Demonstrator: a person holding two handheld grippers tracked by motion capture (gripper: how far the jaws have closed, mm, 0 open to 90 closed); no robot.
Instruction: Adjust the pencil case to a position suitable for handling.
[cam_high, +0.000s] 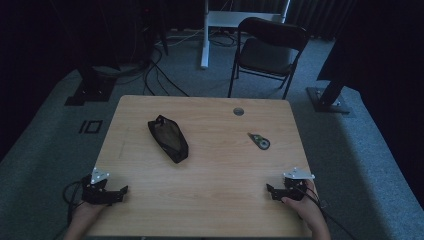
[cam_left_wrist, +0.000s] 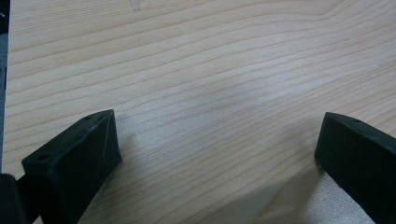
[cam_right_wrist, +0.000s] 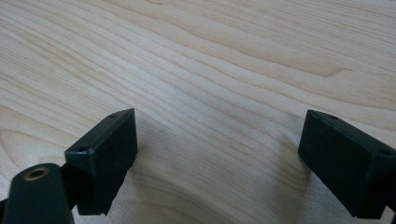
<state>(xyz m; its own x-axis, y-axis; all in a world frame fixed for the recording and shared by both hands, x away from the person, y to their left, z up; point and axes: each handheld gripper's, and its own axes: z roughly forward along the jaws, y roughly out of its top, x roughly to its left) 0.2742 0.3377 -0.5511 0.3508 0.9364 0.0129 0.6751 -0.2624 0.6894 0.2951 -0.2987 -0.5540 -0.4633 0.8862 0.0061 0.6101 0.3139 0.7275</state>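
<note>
Fingers on both the left gripper (cam_high: 122, 191) and the right gripper (cam_high: 269, 190) are wide open and hold nothing, resting low at the near corners of the surface (cam_high: 210, 170), likely ready to reach the black pouch (cam_high: 168, 138) lying farther out.

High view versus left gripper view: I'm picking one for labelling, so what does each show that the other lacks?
High view alone: the black pouch lying mid-table, a small tape dispenser to its right, the round hole near the far edge, the folding chair behind, the right claw, and both hands. Left gripper view alone: close wood grain and the gap between its two black jaws, with nothing in it. Shared: the wooden table and the left claw, standing open.
</note>
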